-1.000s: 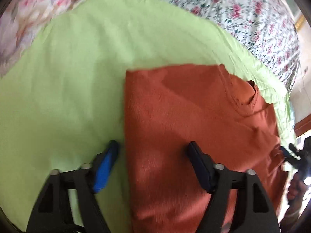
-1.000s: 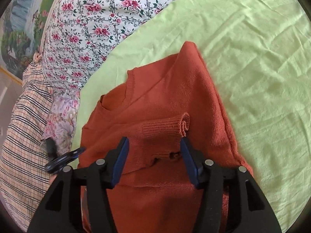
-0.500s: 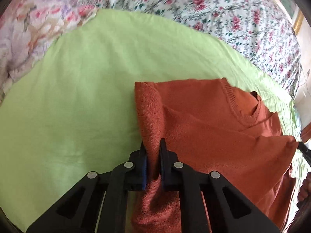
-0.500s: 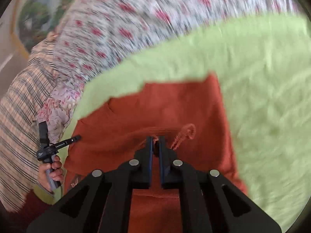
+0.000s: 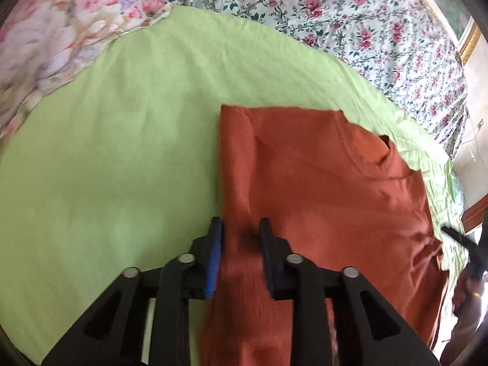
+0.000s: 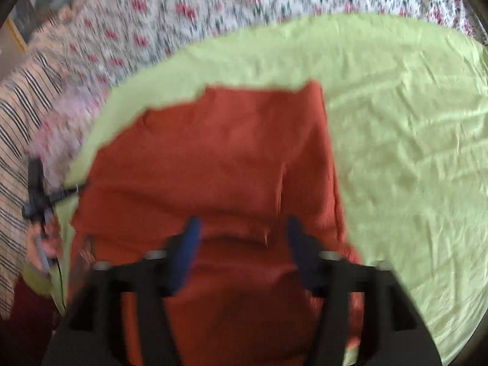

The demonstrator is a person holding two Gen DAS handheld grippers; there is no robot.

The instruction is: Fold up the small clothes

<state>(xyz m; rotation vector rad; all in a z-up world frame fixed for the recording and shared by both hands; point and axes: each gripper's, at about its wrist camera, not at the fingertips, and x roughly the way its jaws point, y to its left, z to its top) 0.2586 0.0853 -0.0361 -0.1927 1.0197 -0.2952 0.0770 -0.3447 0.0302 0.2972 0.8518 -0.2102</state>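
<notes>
A rust-orange knit sweater [image 5: 320, 183] lies partly folded on a light green sheet [image 5: 122, 137]. My left gripper [image 5: 239, 231] is partly open, its fingers either side of the sweater's folded left edge, not pinching it. In the blurred right wrist view the sweater [image 6: 228, 152] fills the middle. My right gripper [image 6: 241, 228] is open above the sweater's lower part, where a sleeve fold lies between the fingers. The right gripper shows at the right edge of the left wrist view [image 5: 460, 238]; the left gripper and the hand holding it show at the left edge of the right wrist view [image 6: 39, 201].
The green sheet [image 6: 411, 152] lies over a floral bedspread [image 5: 335, 15]. A pale floral pillow or cloth [image 5: 45, 36] sits at the far left. A striped cloth [image 6: 15, 122] lies at the left of the right wrist view. A picture frame [image 5: 466, 36] hangs beyond the bed.
Both grippers shut on sweater folds half a second ago and have now opened and let go. The sweater's left edge has dropped back flat. The right wrist view is in motion.
</notes>
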